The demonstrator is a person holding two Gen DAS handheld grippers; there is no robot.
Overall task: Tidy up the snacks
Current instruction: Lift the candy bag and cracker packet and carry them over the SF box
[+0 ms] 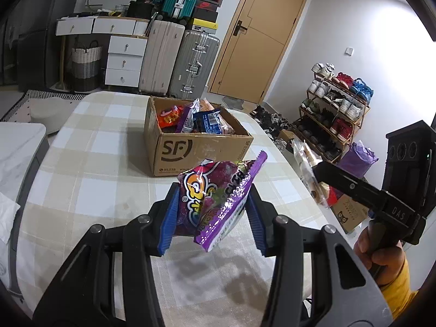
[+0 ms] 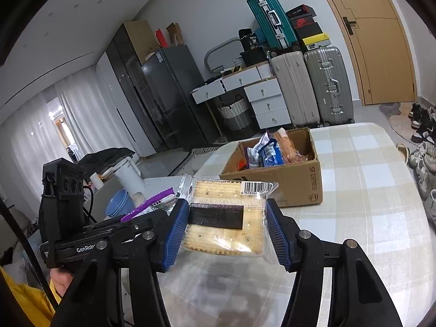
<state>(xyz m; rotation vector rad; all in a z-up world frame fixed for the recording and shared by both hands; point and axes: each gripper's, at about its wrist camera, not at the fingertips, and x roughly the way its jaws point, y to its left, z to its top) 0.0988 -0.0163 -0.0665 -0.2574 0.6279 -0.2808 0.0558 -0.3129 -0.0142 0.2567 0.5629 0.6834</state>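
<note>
Progress: partly done, judging by the cardboard box point(image 1: 190, 141) already loaded with several packets, among them an orange packet point(image 1: 169, 117) and a blue packet point(image 1: 207, 121); two more snacks held in the air, not yet boxed.
Left tongs point(image 1: 212, 212): narrowed onto a purple candy bag point(image 1: 215, 201), blue pads pressing both sides, bag crumpled and tilted, top edge pointing toward the box.
Right tongs point(image 2: 226, 226): closed on a clear-wrapped cracker pack point(image 2: 226, 218), gripped by both side edges, held roughly flat, barcode end forward.
Candy bag position: above the checked surface point(image 1: 90, 147), short of the box's near wall, no contact with the surface.
Cracker pack position: above the near part of the surface, box ahead and slightly right in the right wrist view, apart from it.
Box position: toward the far edge of the surface, flaps open, printed side facing the tongs.
Remaining on the surface: no loose snacks visible there; near edge hidden behind the tongs, so cannot tell for certain.
Left to do, as a judgement: carry both packets over the box rim, release into free space among the packets inside.
Risk, as a judgement: slippery wrappers, crackers liable to break under a hard squeeze.
</note>
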